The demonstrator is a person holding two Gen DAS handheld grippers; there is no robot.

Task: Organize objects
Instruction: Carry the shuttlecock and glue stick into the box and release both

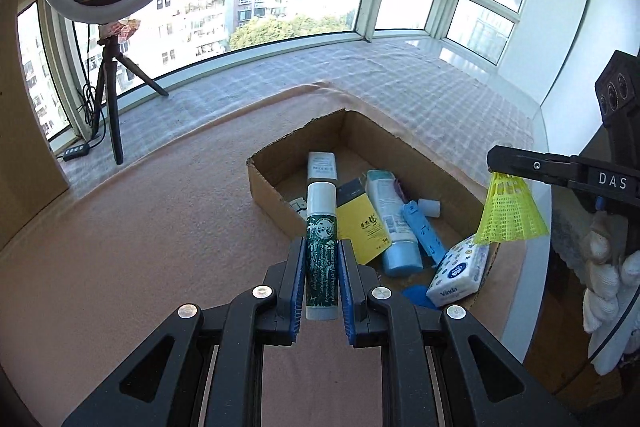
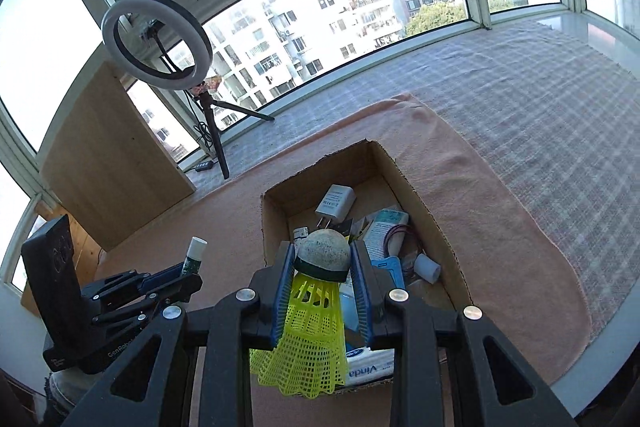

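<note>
While both grippers hang above the cardboard box (image 1: pixel 264 183), the left gripper (image 1: pixel 322 259) clamps a green lip-balm tube (image 1: pixel 321 243) and the right gripper (image 2: pixel 323 267) pinches a yellow shuttlecock (image 2: pixel 312 327) by its cork. Carrying looks done; next, each should lower over a gap among the boxed items and let go.
</note>
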